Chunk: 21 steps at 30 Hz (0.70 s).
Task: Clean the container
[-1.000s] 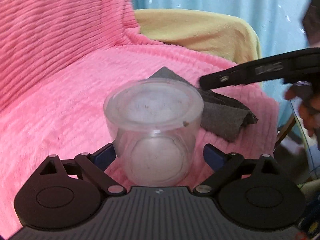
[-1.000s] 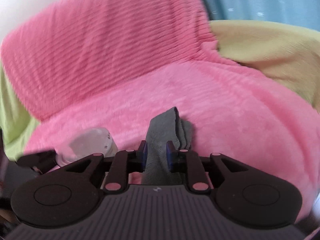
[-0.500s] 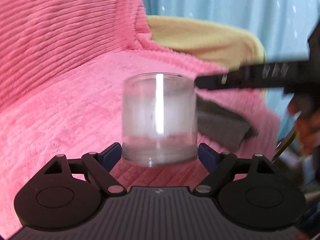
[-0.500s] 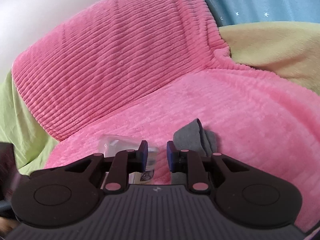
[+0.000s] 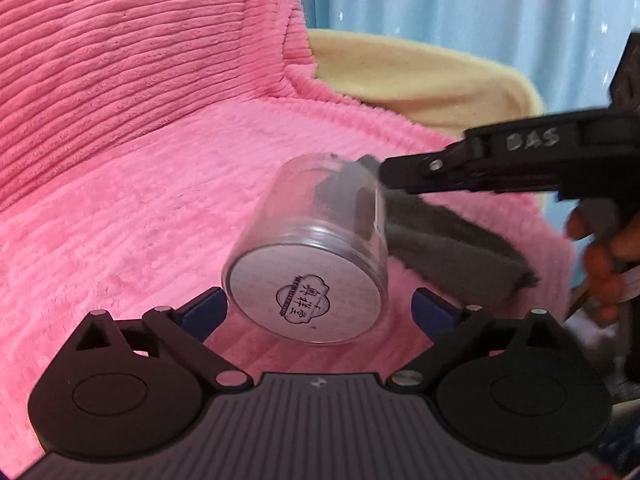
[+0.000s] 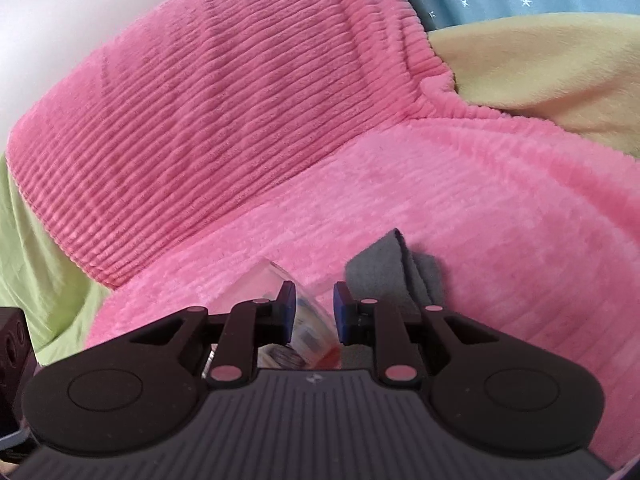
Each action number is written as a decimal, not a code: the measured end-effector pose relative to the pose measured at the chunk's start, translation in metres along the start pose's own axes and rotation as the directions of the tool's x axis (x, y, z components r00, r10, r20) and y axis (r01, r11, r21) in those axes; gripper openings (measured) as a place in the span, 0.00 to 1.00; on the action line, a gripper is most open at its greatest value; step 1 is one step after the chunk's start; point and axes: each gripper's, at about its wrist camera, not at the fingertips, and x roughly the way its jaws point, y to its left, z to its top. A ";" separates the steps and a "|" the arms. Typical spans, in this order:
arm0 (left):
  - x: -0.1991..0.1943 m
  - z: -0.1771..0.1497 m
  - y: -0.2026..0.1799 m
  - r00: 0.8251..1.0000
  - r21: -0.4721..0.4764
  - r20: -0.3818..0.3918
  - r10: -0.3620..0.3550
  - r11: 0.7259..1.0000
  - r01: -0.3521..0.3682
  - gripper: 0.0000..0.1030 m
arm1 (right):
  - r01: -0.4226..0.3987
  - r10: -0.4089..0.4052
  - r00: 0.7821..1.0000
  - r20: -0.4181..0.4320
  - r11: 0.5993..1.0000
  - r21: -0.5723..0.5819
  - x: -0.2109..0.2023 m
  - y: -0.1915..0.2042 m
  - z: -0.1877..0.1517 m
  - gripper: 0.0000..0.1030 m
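Clear plastic container (image 5: 316,240) tilted over pink ribbed blanket (image 5: 152,208), labelled base turned toward the left wrist camera, mouth pointing away. Set between the pads of the left tongs (image 5: 320,310), spread wide: left pad just at the rim of the base, right pad standing clear of it with pink showing in the gap, so no firm squeeze on the jar. Right tongs (image 6: 315,312) reaching in from the right side to the far rim of the jar, carried by a hand (image 5: 604,256) at the frame edge. From the right wrist view, pads only narrowly apart with a strip of clear jar wall between them; possibly pinched there, but contact not plain enough to tell. Grey cloth (image 5: 448,240) lying crumpled on the blanket just beside and behind the jar, a dark smear of it visible through the clear wall. Pale yellow blanket (image 5: 420,80) behind, blue starred curtain (image 5: 480,8) beyond, green cover (image 6: 32,240) at the far left.
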 end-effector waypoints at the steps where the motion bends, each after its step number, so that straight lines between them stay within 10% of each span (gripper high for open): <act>1: 0.004 -0.001 -0.001 1.000 0.016 -0.005 0.014 1.000 -0.014 0.96 | 0.003 -0.003 1.000 -0.004 1.000 -0.001 0.001 -0.001 0.000 0.17; 12: -0.016 -0.034 -0.008 0.995 0.185 0.009 0.097 0.978 -0.097 0.99 | 0.012 -0.012 1.000 -0.007 1.000 0.019 -0.001 -0.007 -0.001 0.17; 21: -0.023 -0.057 -0.030 0.988 0.389 0.081 0.130 0.909 -0.152 0.99 | 0.024 -0.024 1.000 -0.014 1.000 0.018 -0.004 -0.009 0.000 0.17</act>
